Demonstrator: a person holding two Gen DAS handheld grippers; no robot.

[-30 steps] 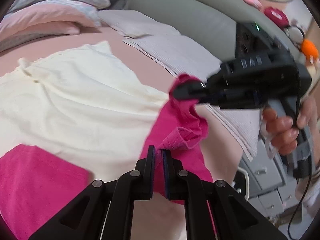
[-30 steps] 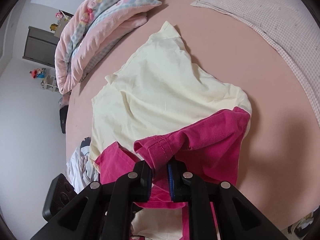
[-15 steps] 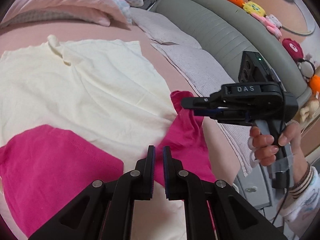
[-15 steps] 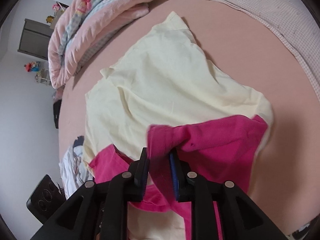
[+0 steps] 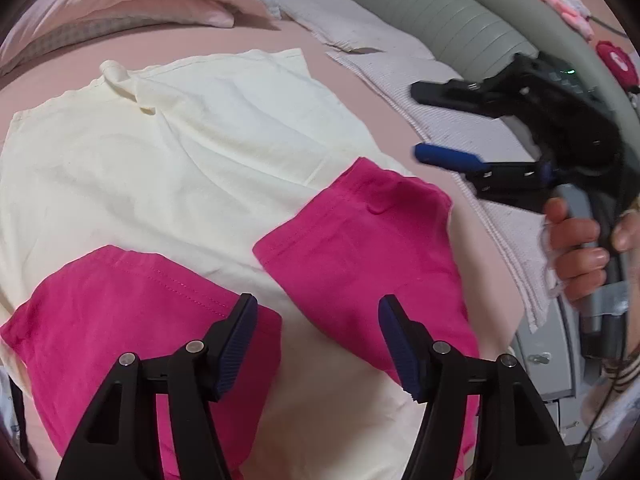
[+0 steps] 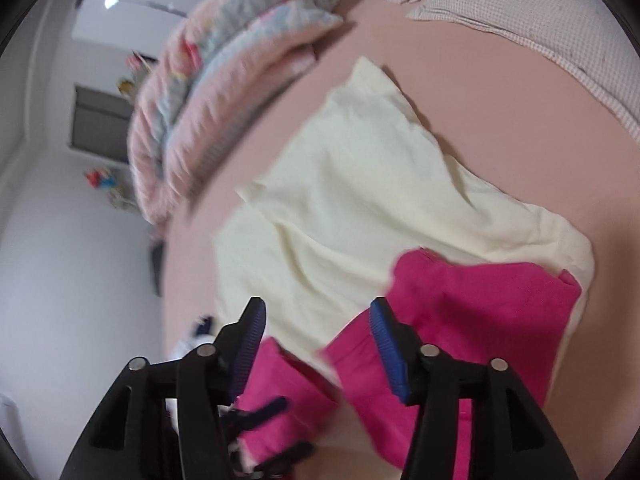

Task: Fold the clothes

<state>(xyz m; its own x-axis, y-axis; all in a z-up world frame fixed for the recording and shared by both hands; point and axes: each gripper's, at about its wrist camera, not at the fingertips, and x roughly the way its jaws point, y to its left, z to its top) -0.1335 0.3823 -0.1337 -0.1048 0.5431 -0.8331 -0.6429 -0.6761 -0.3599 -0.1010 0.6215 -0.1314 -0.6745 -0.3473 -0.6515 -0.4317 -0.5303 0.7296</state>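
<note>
Pink bedsheet [image 5: 472, 236] holds the cream shirt [image 5: 168, 168], pink sleeves [image 5: 360, 248] folded inward; left gripper [image 5: 316, 340] and right gripper [image 6: 316, 340], jaws just opened and empty, probably next fold the body

magenta garment [image 5: 360, 248], cream shirt [image 5: 180, 152], pink sheet [image 6: 500, 80]

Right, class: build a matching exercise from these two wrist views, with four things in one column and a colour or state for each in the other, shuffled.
Things
1. garment body
2. right-hand sleeve
3. left gripper
4. bed sheet

Descriptions
a. plain pink
b. cream
c. magenta, folded in over the cream
d. open, jaws apart, nothing pinched

Pairs: 1-b, 2-c, 3-d, 4-a
</note>
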